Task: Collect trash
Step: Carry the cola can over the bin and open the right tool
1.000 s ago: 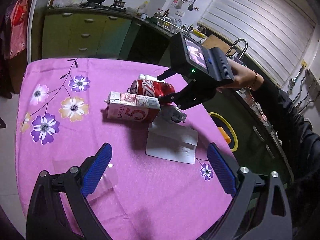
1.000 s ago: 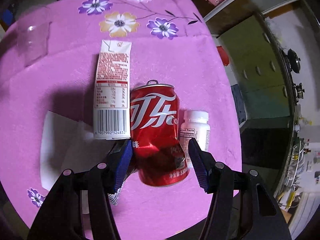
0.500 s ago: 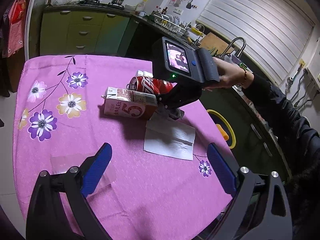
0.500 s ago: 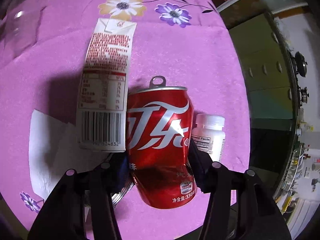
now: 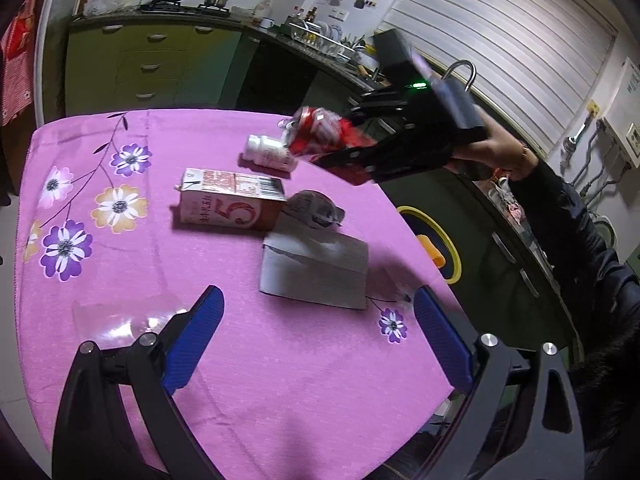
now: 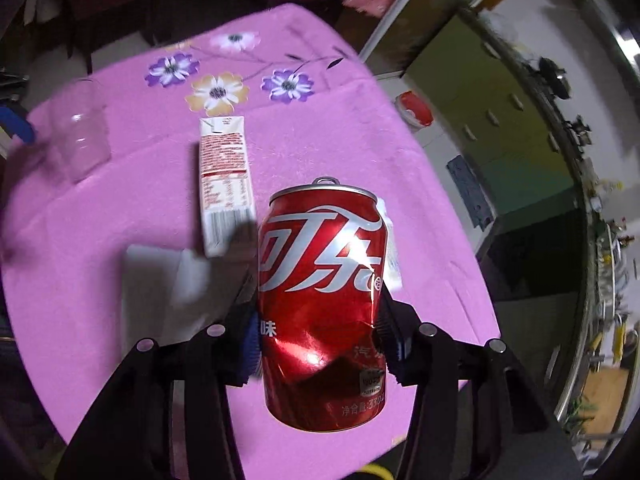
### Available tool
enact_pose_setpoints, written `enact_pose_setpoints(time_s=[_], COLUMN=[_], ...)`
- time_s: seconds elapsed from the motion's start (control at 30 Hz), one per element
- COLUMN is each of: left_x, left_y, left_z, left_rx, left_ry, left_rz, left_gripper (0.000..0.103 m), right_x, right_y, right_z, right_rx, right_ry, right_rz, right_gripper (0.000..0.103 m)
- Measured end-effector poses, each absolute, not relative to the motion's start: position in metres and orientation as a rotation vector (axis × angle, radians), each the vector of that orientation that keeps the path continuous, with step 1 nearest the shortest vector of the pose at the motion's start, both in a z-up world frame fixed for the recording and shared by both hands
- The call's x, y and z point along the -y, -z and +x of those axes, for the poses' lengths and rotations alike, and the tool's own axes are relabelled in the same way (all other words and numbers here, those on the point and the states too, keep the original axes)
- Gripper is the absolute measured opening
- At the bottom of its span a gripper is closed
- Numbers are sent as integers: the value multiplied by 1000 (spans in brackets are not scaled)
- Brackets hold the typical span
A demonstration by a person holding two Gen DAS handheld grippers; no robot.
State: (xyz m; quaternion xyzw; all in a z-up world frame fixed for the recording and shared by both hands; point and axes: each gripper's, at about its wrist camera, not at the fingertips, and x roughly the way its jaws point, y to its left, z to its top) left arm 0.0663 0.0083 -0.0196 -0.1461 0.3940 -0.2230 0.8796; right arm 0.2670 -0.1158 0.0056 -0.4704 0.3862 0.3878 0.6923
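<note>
Above the worktop [image 5: 240,360]: dented red can [image 6: 324,288], newly lifted clear, clamped in right tool [image 6: 318,340]; first item collected. Left tool [image 5: 316,340] wide, empty. Carton [image 5: 230,204], bottle [image 5: 270,152], paper [image 5: 316,270] remain.

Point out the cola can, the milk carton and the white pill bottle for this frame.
cola can [image 6: 324,280]: right wrist view, on the white logo mid-body.
milk carton [image 5: 232,210]: left wrist view, on the side face with the big 5.
pill bottle [image 5: 272,154]: left wrist view, on its labelled body.
</note>
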Motion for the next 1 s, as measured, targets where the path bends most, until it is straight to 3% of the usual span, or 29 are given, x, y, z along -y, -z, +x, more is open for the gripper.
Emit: enact_pose_setpoints(time_s=[0.17,0.33,0.67,0.87,0.93,1.0], left_x=[7,25,59,57,56,54], left_y=[22,23,19,19,19,20], left_z=[69,75,75,73,71,69], left_rx=[-837,-852,-861,-867,-868,-872], left_ry=[494,528,588,570,562,557], left_rz=[-294,-268,-197,-189,-181,-168], left_gripper=[91,91,91,91,91,91], right_x=[172,263,442,475,486,493], right_y=[-41,-56,26,69,74,68], right_z=[238,239,296,321,329,331], right_rx=[-843,-952,-1430,-1502,-1502,-1477], right_ry=[-782,-594,-226,-132,-88,-65], right_rz=[-977,-844,-200,-6,40,74], right_gripper=[49,49,49,50,63,65])
